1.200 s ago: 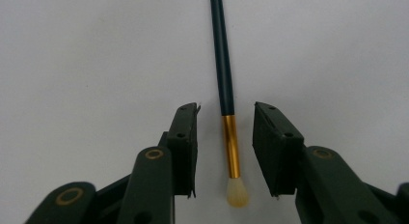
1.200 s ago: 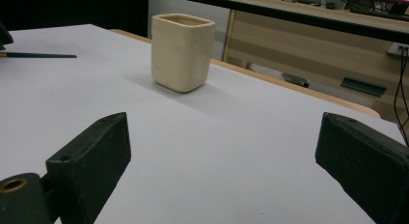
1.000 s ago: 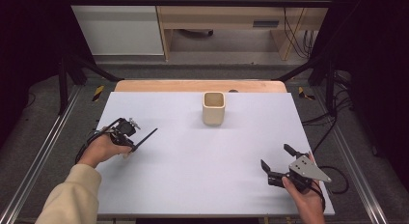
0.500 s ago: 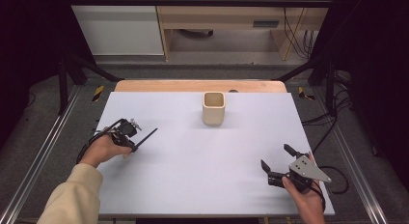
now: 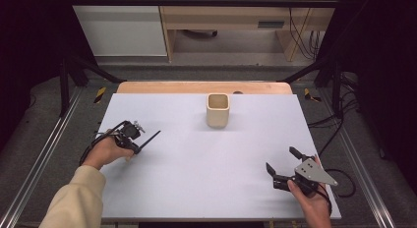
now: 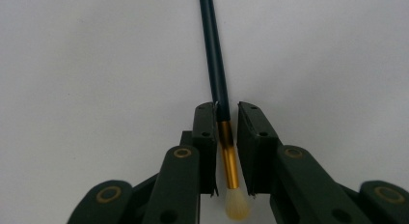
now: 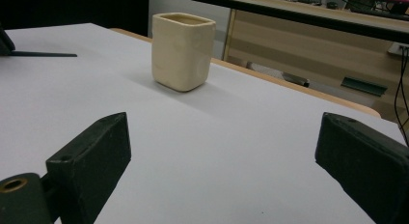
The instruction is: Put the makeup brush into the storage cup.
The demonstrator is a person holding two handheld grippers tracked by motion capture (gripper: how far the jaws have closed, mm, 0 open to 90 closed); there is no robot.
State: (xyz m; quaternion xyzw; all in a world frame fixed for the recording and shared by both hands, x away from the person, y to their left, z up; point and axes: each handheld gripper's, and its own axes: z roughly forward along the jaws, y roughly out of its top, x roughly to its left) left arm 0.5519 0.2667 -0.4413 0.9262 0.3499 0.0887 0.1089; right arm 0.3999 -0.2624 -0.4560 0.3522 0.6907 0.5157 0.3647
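A paintbrush (image 6: 218, 64) with a dark handle, a gold ferrule and a pale tip lies on the white table (image 5: 206, 164). It sits between the jaws of my left gripper (image 6: 226, 113), which have just been closing around it. The pads stand close on either side of the ferrule, with a thin gap still showing. From above, my left gripper (image 5: 140, 142) is at the table's left and the brush handle (image 5: 150, 138) sticks out toward the upper right. My right gripper (image 5: 281, 160) rests open and empty at the front right. A cream square cup (image 5: 218, 110) stands upright at the back centre.
The cup (image 7: 183, 50) is ahead of my right gripper (image 7: 226, 156), with bare table between them. A wooden strip (image 5: 201, 87) runs along the table's far edge. Metal rails and cables flank both sides, and a desk stands beyond.
Neither hand has shifted. The brush and the cup lie where they were.
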